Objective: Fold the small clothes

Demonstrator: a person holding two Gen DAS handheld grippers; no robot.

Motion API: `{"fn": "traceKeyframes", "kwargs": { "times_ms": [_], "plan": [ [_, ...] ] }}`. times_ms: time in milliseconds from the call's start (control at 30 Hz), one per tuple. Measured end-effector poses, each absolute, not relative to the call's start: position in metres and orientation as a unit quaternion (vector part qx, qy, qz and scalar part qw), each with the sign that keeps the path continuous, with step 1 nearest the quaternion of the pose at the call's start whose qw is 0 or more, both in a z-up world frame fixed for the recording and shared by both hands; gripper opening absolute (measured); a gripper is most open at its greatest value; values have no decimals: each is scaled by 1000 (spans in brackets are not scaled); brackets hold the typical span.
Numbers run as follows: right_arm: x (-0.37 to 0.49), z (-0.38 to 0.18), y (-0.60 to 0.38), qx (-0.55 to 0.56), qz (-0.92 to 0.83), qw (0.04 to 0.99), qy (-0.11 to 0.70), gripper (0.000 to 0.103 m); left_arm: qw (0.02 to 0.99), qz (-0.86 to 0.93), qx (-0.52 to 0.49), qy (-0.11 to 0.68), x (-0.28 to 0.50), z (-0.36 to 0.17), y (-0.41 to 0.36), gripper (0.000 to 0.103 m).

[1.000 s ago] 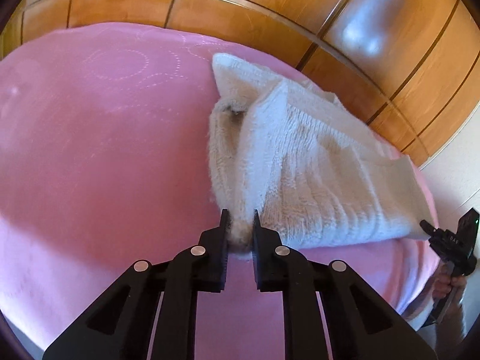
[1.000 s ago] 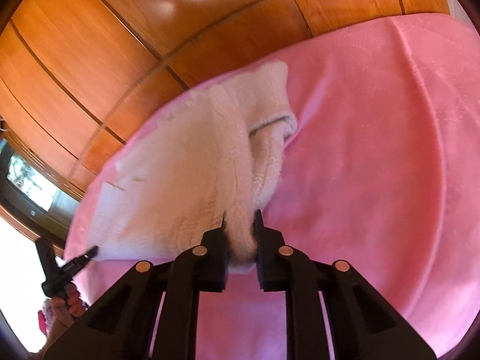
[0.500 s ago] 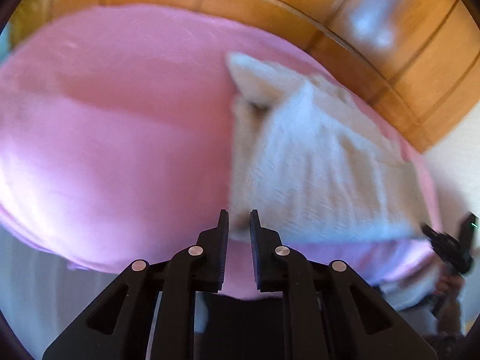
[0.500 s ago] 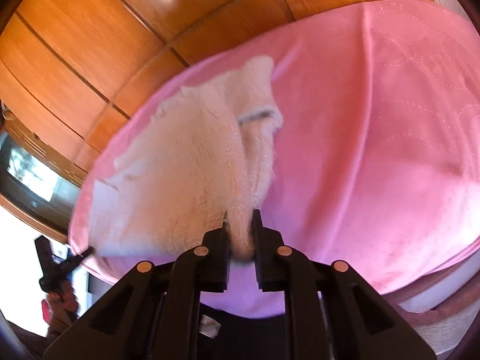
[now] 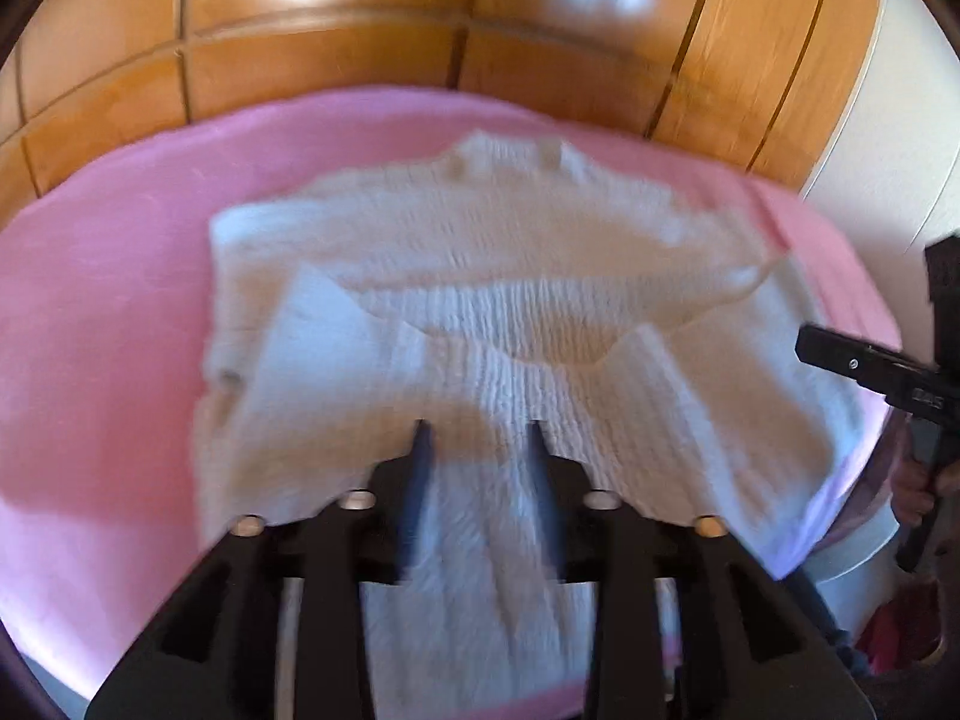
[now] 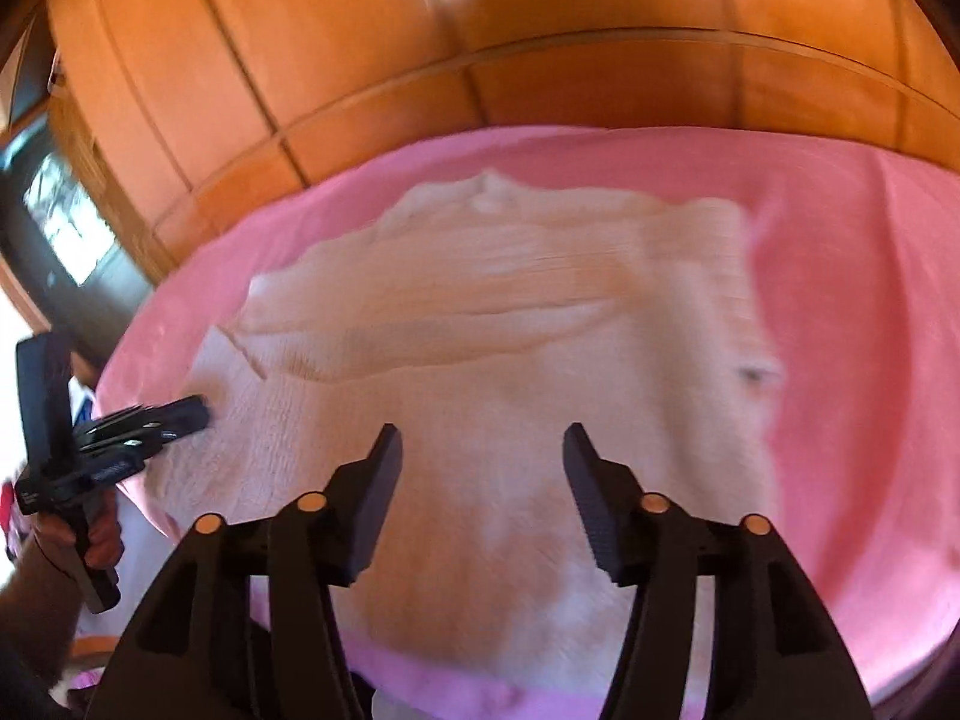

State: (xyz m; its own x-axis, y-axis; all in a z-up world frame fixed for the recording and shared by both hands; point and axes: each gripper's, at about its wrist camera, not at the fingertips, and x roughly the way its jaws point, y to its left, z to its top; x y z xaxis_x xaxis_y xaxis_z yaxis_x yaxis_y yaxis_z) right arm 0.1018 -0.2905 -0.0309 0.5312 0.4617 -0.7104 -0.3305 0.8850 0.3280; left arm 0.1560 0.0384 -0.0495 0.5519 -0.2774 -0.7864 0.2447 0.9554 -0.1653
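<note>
A cream knitted sweater [image 5: 510, 312] lies spread on the pink bedspread [image 5: 108, 312], its sleeves folded over the body. It also shows in the right wrist view [image 6: 510, 360]. My left gripper [image 5: 477, 438] hovers open over the sweater's near hem, holding nothing. My right gripper [image 6: 477, 441] is wide open above the near hem and empty. The right gripper also shows at the right edge of the left wrist view [image 5: 870, 366]. The left gripper appears at the left of the right wrist view [image 6: 150, 420], by the sweater's left edge.
A glossy wooden panelled wall [image 5: 480, 30] runs behind the bed. A window [image 6: 66, 222] is at the far left in the right wrist view. The bedspread's [image 6: 870, 360] near edge drops off just below both grippers.
Both grippers have let go of the sweater and opened. The sweater, bunched and lifted before, now lies flat on the bed. Both cameras have swung round to face it squarely.
</note>
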Motion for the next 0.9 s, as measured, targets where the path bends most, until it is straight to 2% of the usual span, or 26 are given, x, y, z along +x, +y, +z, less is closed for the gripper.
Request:
{"fn": "traceKeyframes", "kwargs": {
  "times_ms": [67, 133, 167, 200, 233, 500, 567, 700, 733, 800, 867, 900],
  "plan": [
    [107, -43, -279, 55, 228, 869, 436, 55, 885, -145, -2, 444, 157, -59, 30, 40],
    [108, -55, -267, 24, 225, 866, 446, 33, 890, -141, 18, 433, 155, -60, 27, 17],
    [107, -58, -264, 14, 225, 867, 444, 18, 893, -142, 21, 427, 153, -59, 26, 6],
    [106, -57, -264, 11, 226, 869, 440, 7, 896, -142, 20, 419, 151, -56, 27, 5],
    [104, -53, -267, 13, 229, 871, 436, 5, 904, -140, 18, 404, 145, -50, 29, 5],
    [102, -14, -290, 54, 211, 903, 369, 4, 933, -127, -66, 330, 145, -3, 56, 4],
    [113, -21, -285, 54, 202, 902, 377, 5, 930, -113, -69, 343, 161, -11, 53, 4],
    [131, -60, -281, 48, 188, 886, 421, 7, 902, -69, -37, 425, 198, -63, 41, 4],
    [131, -66, -279, 47, 187, 887, 419, 8, 906, -62, -38, 417, 197, -68, 40, 4],
    [128, -64, -282, 53, 188, 890, 411, 13, 907, -58, -19, 416, 193, -65, 35, 5],
    [125, -60, -289, 64, 194, 888, 412, 27, 905, -61, -20, 420, 190, -58, 37, 11],
    [122, -55, -294, 72, 202, 886, 411, 39, 905, -63, -25, 419, 187, -53, 40, 18]
  ]
}}
